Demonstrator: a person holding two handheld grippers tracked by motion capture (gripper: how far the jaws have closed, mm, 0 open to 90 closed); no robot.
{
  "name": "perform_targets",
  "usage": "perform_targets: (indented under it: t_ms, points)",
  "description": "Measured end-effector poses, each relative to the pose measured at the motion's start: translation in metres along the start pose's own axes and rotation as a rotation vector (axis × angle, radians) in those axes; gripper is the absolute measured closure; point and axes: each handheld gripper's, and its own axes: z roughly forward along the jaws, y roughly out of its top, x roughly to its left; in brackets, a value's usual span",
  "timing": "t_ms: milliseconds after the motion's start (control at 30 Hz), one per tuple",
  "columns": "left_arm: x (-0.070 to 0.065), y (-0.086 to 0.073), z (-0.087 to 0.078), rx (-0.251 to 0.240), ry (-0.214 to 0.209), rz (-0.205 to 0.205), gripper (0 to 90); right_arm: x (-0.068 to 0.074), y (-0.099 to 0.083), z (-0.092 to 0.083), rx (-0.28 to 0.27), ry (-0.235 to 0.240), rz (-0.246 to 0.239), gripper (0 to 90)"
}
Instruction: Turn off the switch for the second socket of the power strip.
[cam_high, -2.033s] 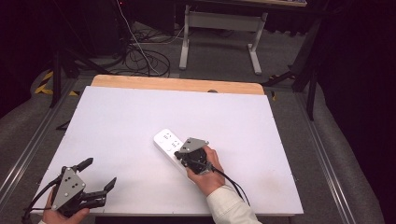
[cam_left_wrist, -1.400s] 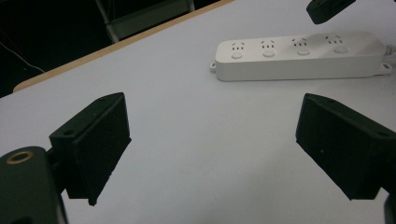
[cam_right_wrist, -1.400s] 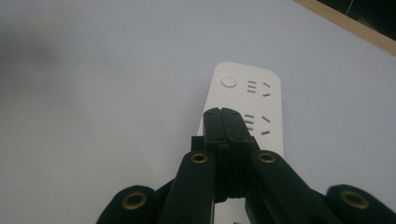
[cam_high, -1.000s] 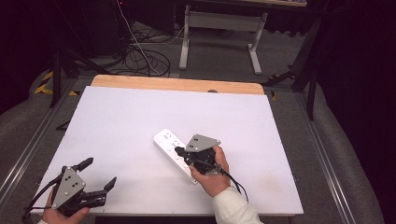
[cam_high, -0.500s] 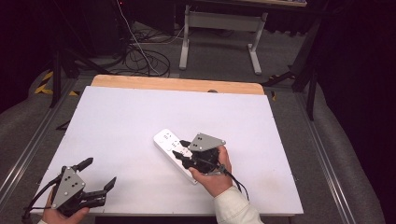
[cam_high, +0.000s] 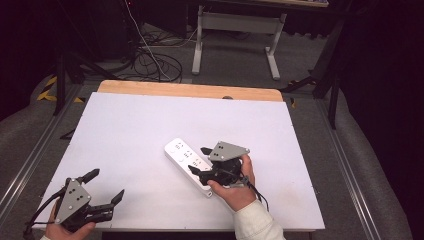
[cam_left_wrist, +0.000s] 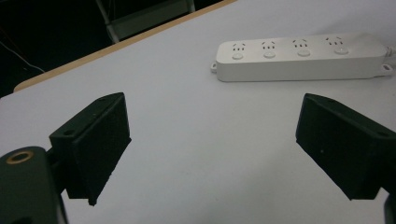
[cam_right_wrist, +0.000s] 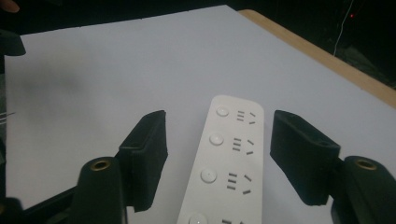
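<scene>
Over the last two seconds my right gripper (cam_high: 200, 159) has drawn back along the power strip (cam_high: 190, 165) toward my body and tipped upward, while my left gripper (cam_high: 102, 188) has kept its place at the near left corner of the table (cam_high: 150, 115). The right jaws stand spread apart, one on each side of the strip's near half without touching it, as the right gripper view shows; they grasp nothing. The left jaws are likewise spread wide and empty, with the strip (cam_left_wrist: 299, 56) well apart from them across bare tabletop. The strip lies flat, slightly right of the table's centre, angled from far-left to near-right. Risk assessment: the strip (cam_right_wrist: 229, 158) is a long, rigid body of smooth white plastic with rounded ends, and the table surface is smooth and matte white. If I close on it off-centre, the long body will probably pivot or slide instead of lifting level. The glossy side walls offer little friction to my flat black pads (cam_right_wrist: 147, 149), so a shallow bite may slip. Closing from too high could press a round switch button (cam_right_wrist: 208, 175) on the top face. A cord leaves the near end, judging by the left gripper view; it may drag and pull the strip askew.
</scene>
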Motion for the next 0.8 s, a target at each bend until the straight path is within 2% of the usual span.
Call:
perform_targets:
  t_ms: [67,100,267,433,500,533,600,700,800]
  points:
    - [0.0,0.0,0.0,-0.001,0.0,-0.004,10.4,-0.001,-0.001,-0.002,0.002,0.005,0.007,32.6]
    - [0.0,0.0,0.0,-0.001,0.0,-0.006,10.4,-0.002,-0.001,-0.008,-0.021,-0.008,0.007,33.8]
    - [0.0,0.0,0.0,-0.002,0.001,0.001,10.4,-0.003,-0.003,-0.02,-0.046,-0.024,0.005,31.6]
    - [0.0,0.0,0.0,-0.004,-0.002,-0.007,10.4,-0.008,-0.009,-0.036,-0.06,-0.057,0.017,19.4]
    - [0.0,0.0,0.0,-0.003,-0.003,-0.006,10.4,-0.011,-0.015,-0.046,-0.083,-0.061,0.021,15.4]
    - [0.0,0.0,0.0,-0.004,-0.003,-0.005,10.4,-0.011,-0.015,-0.046,-0.083,-0.061,0.021,15.4]
    - [0.0,0.0,0.0,-0.003,-0.004,-0.007,10.4,-0.012,-0.02,-0.051,-0.079,-0.041,0.023,9.0]
    - [0.0,0.001,0.0,-0.004,-0.005,-0.009,10.3,-0.015,-0.028,-0.058,-0.074,0.008,0.02,7.3]
    - [0.0,0.001,0.0,-0.004,-0.004,-0.003,10.4,-0.018,-0.036,-0.064,-0.081,-0.015,0.037,7.5]
